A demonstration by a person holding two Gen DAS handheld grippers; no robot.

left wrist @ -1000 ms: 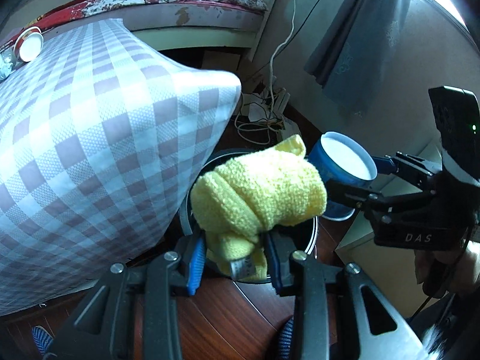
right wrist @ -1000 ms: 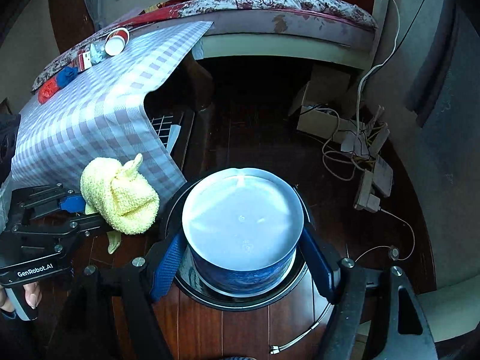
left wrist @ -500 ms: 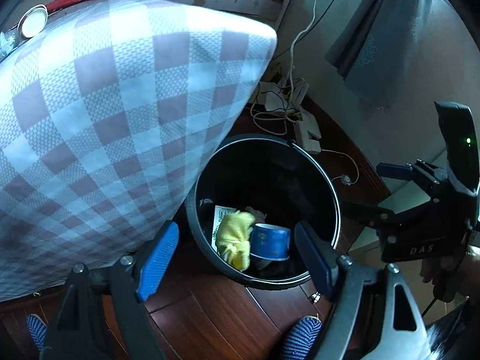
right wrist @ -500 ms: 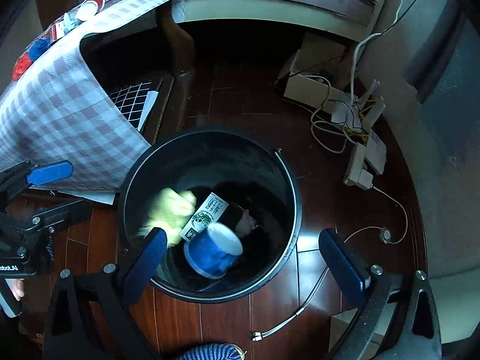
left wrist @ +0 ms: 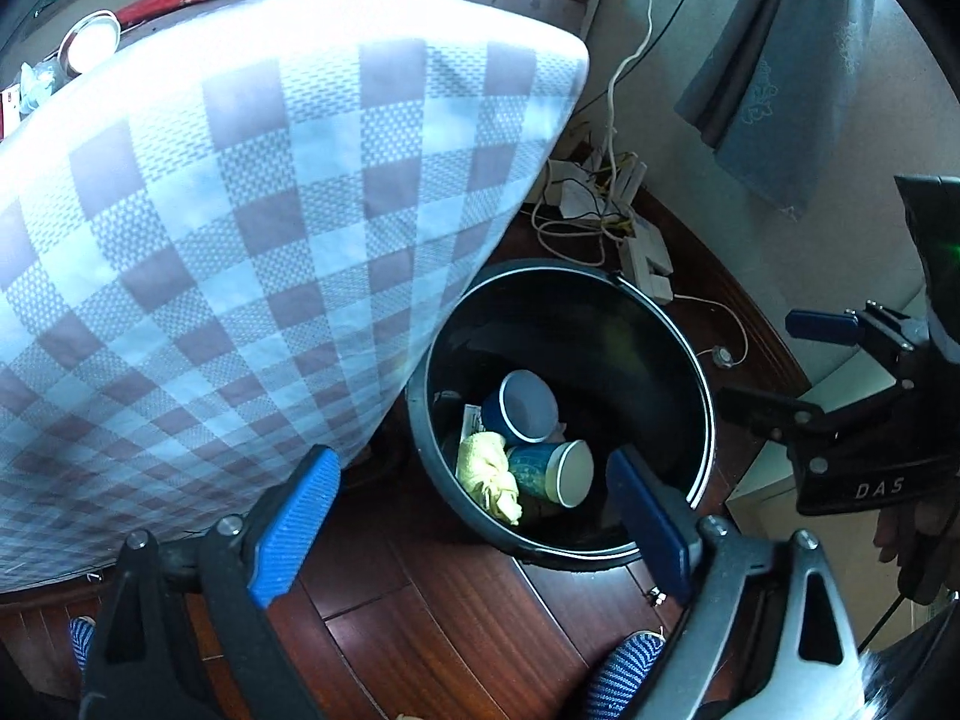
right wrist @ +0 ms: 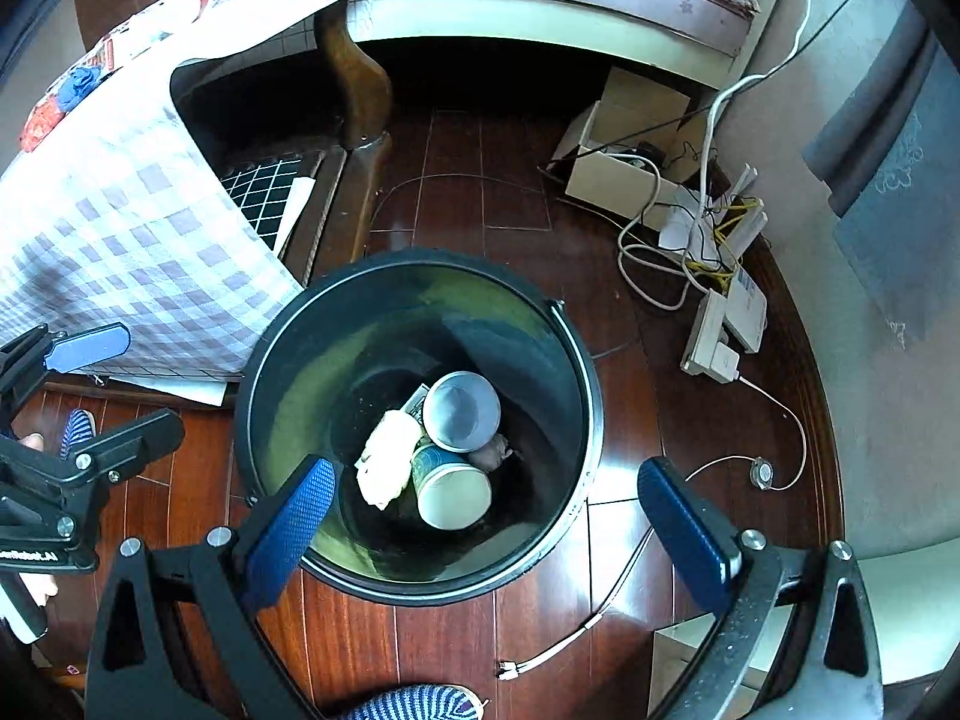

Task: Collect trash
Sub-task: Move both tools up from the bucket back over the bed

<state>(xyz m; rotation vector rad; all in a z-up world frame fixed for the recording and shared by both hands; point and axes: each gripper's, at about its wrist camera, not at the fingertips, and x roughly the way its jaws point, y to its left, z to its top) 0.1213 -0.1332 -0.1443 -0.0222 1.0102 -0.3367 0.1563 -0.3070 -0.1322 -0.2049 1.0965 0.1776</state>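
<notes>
Both grippers now hang over the black bin with nothing between their pads: my left gripper is opening wider, my right gripper is spread fully. A second ago the left clamped the yellow cloth and the right the blue paper cup; both now lie at the bin's bottom beside another cup. That load is done. More rubbish looks left on the checked tablecloth, so I judge the next trip goes there.
</notes>
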